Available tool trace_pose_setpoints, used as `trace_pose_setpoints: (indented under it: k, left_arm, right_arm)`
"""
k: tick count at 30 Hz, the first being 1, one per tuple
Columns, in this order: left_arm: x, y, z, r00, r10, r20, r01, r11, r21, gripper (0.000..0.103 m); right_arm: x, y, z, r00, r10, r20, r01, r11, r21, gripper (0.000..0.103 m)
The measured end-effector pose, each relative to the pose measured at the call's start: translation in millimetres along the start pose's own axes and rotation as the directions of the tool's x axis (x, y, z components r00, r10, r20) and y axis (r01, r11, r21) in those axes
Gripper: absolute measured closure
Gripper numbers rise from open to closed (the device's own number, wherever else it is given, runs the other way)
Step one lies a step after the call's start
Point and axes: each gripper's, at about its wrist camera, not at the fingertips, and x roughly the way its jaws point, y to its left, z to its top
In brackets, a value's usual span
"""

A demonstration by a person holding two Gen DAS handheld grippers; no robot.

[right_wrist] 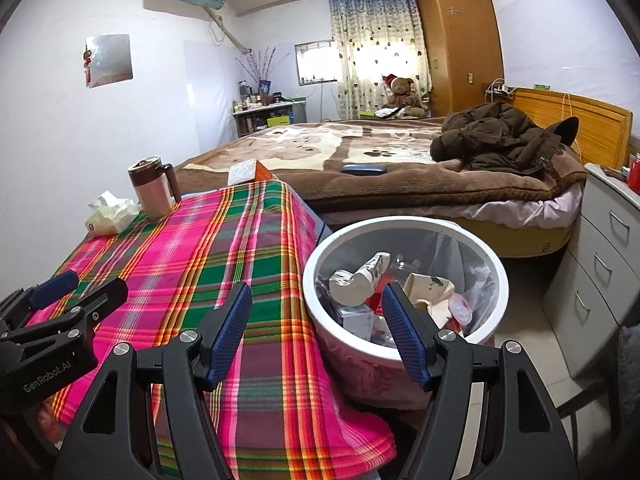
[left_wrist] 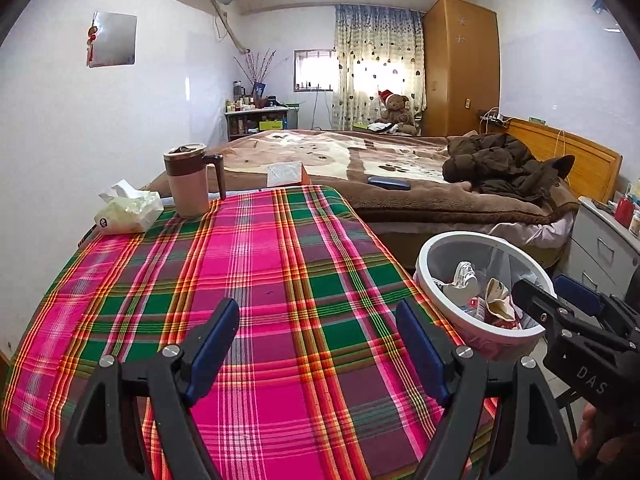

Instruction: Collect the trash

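Note:
A white waste bin [right_wrist: 316, 300] lined with a clear bag stands on the floor at the table's right side, holding crumpled paper cups [right_wrist: 360, 280] and cartons. It also shows in the left wrist view, waste bin [left_wrist: 424, 268]. My left gripper [left_wrist: 318, 320] hovers open over the plaid tablecloth [left_wrist: 256, 264] with nothing between its blue pads. My right gripper [right_wrist: 316, 304] is open too, its right finger over the bin's mouth and its left finger over the table's edge. Each gripper appears in the other's view: right gripper [left_wrist: 556, 292], left gripper [right_wrist: 88, 284].
At the table's far left sit a tissue pack [left_wrist: 128, 210] and a lidded mug [left_wrist: 190, 180]. Behind it is a bed [left_wrist: 360, 160] with a brown jacket [left_wrist: 504, 166]. White drawers [right_wrist: 600, 264] stand to the right of the bin.

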Motion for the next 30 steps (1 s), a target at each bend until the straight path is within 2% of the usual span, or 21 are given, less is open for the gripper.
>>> trace_pose_setpoints:
  k: [30]
  left_arm:
    - [-0.3,-4.7,0.6,1.0,-0.019,-0.017,0.019,1.0,0.002,0.021]
  right_arm:
    - [-4.4,1.0,-2.1,0.999,-0.032,0.001,0.032,0.999,0.015,0.034]
